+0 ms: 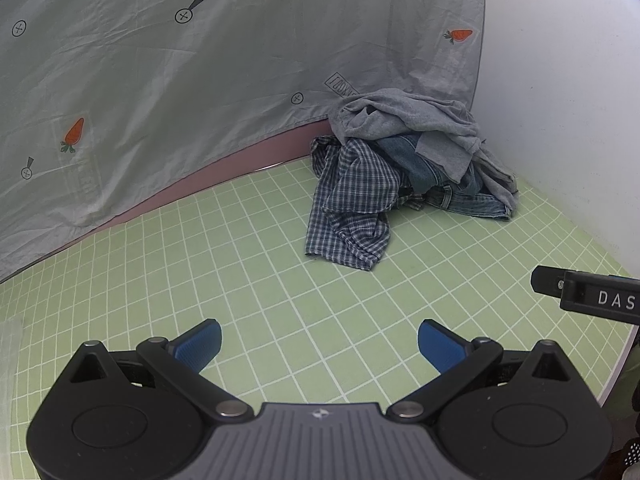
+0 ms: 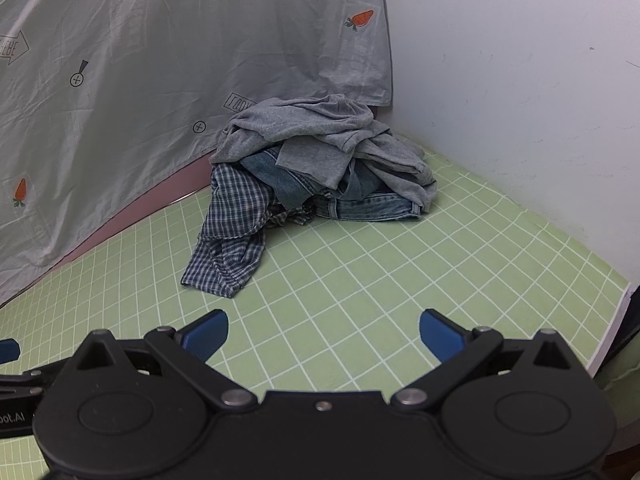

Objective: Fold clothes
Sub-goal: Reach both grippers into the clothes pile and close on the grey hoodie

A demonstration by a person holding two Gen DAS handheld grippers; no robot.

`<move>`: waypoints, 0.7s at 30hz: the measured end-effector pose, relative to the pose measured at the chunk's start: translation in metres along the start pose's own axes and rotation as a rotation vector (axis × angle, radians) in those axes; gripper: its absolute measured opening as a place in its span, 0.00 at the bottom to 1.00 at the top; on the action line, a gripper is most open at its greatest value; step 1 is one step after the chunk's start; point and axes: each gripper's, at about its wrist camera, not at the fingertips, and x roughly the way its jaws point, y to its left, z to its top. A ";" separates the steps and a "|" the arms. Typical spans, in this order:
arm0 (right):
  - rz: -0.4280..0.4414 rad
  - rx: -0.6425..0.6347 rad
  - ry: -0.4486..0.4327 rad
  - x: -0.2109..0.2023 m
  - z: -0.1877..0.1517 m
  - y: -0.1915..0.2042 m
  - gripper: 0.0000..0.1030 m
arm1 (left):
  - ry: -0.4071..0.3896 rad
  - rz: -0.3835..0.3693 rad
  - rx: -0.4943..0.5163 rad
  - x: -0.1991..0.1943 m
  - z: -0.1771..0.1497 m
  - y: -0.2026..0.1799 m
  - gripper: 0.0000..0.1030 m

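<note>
I am holding the left hand-held gripper [image 1: 319, 339] and the right hand-held gripper [image 2: 324, 330] with jaws spread wide, gripping nothing, above the green gridded surface [image 1: 280, 300]. The clothes pile [image 1: 404, 168] is lying well ahead in the far corner, against the hanging grey sheet [image 1: 200, 80].

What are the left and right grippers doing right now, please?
Left gripper: open, holding nothing.
Right gripper: open, holding nothing.

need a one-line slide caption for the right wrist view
Open right tool over green grid mat, facing an unfolded pile: grey top, jeans, plaid shirt.
</note>
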 end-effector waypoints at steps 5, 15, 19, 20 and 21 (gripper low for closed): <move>-0.008 0.031 0.019 0.035 0.021 -0.010 1.00 | 0.012 0.017 -0.029 0.025 0.022 0.002 1.00; -0.069 0.097 0.046 0.141 0.090 -0.033 1.00 | 0.084 0.053 -0.037 0.118 0.095 0.007 1.00; -0.121 0.144 0.009 0.181 0.127 -0.047 0.99 | 0.074 0.032 -0.003 0.162 0.140 0.003 1.00; -0.127 0.159 -0.003 0.191 0.136 -0.051 0.99 | 0.067 0.029 0.004 0.172 0.151 0.002 1.00; -0.132 0.171 -0.014 0.200 0.142 -0.054 0.99 | 0.058 0.026 0.014 0.183 0.164 0.000 0.99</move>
